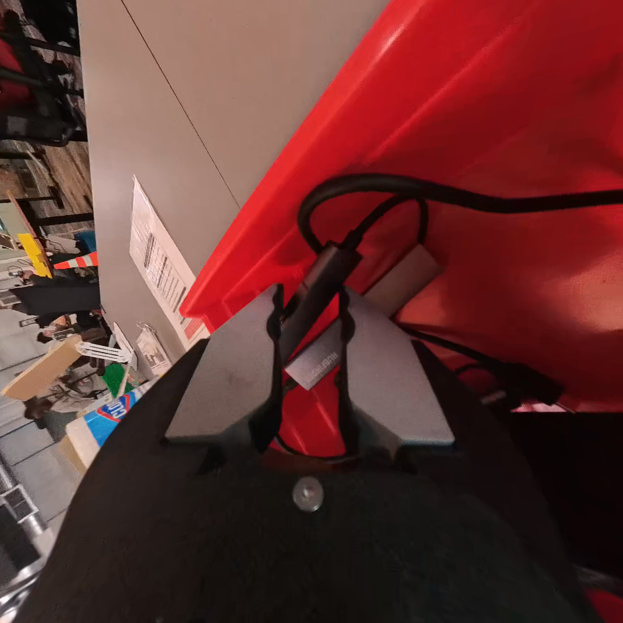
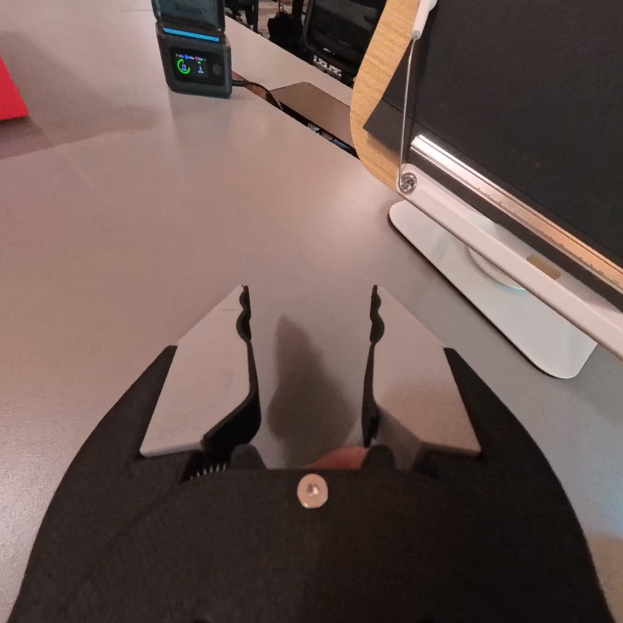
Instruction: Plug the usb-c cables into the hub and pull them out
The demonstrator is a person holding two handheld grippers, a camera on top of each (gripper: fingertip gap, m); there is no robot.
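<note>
In the left wrist view, my left gripper [image 1: 310, 293] is shut on a slim grey USB hub [image 1: 313, 364] inside a red bin [image 1: 455, 118]. The hub runs lengthwise between the fingers. A thick black cable [image 1: 371, 185] loops off the hub's far end and leads right. A loose black cable with a plug [image 1: 515, 384] lies in the bin at the lower right. A silver block [image 1: 404, 279] sits behind the hub. My right gripper [image 2: 310, 290] is open and empty above the grey table [image 2: 168, 219].
The red bin's corner [image 2: 10, 94] shows at the right view's left edge. A dark power bank with a lit screen [image 2: 194, 64] stands at the back. A black panel on a white stand [image 2: 488, 286] fills the right. A printed sheet [image 1: 158, 256] lies beside the bin. The grippers' ends are close to 45 cm from one another.
</note>
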